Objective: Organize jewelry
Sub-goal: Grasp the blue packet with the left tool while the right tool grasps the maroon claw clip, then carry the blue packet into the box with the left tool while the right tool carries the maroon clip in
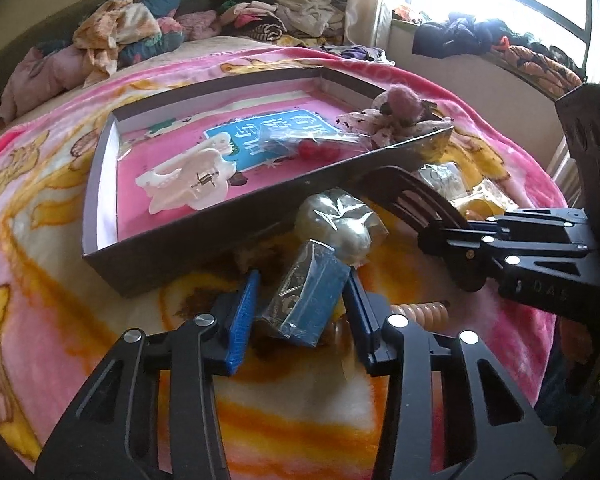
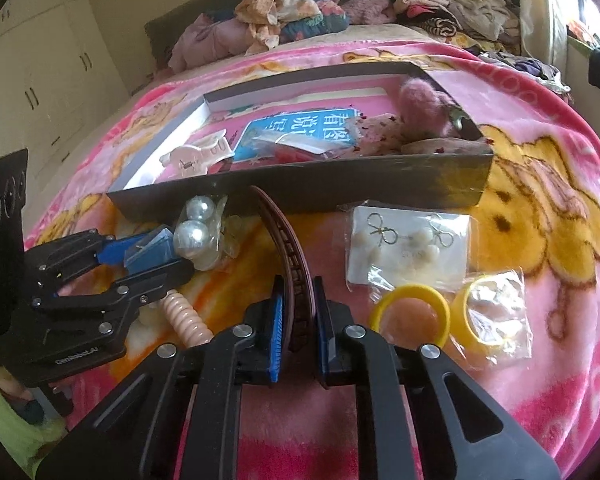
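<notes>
On the bed, a pink cartoon blanket carries everything. At the far left of the right wrist view the left gripper reaches in from the side, its blue-padded fingers set around a small blue packet wrapped in clear plastic. In the left wrist view the pads stand on either side of that packet with a little room left, so the fingers are apart, not pressed on it. Just beside the packet, toward the box, lies a clear bag of large pearl beads, touching the packet's far end. Under the left gripper a peach spiral hair tie lies on the blanket.

Behind these stands a shallow dark cardboard box with a pink printed floor. Inside, from left to right: a white hair claw clip, a clear pouch with something red on a blue label, and a fuzzy pink hair piece on speckled fabric in the right corner.

In the middle, the right gripper is clamped on a dark brown toothed headband, which arches forward to the box's near wall. To the right lie an earring card in plastic, then a yellow bangle, then a second yellow bangle in a clear bag, near each other.
</notes>
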